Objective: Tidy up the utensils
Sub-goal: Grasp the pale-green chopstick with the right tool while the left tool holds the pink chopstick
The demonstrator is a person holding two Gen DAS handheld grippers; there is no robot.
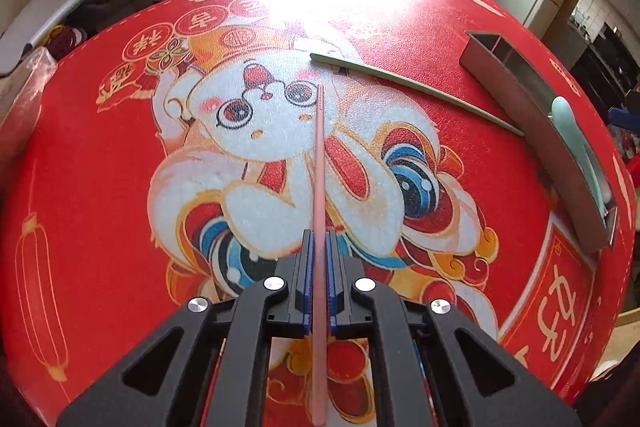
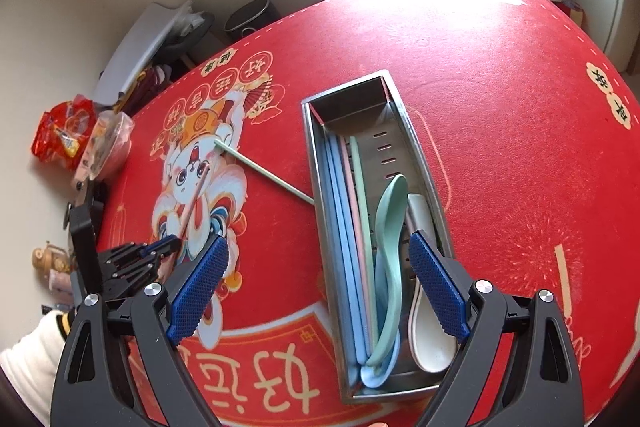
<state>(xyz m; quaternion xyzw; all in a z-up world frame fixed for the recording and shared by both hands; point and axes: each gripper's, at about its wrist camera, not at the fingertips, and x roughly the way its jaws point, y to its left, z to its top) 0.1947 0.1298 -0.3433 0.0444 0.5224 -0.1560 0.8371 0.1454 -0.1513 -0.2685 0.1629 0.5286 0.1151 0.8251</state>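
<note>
- The left gripper (image 1: 319, 259) is clamped on a pink chopstick (image 1: 319, 163), its blue pads pressed flat to either side of the shaft. I judge the hold sits some way along the stick rather than at its end, since part of it runs back under the gripper; that should keep it steady for carrying.
- The chopstick's long axis runs straight out along the gripper's fingers, its ribbed tip pointing away over the printed rabbit towards the far edge of the table (image 1: 460, 11). From the right wrist view it looks lifted off the cloth, though I cannot be sure.
- A green chopstick (image 1: 420, 89) lies flat on the table, slanting from near the rabbit's head to just beside the long wall of the metal tray (image 2: 400, 103), one end close to or touching it.
- The tray sits towards the right-hand edge of the table and already holds blue, pink and green chopsticks laid lengthwise, plus a green spoon (image 2: 390, 227), a blue one and a white spoon (image 2: 430, 331).
- The right gripper (image 2: 318, 291) hangs over the tray's near end with jaws spread wide and nothing between them, probably ready to steady the tray.
- To match the others, the pink stick needs turning parallel to the tray's length.
</note>
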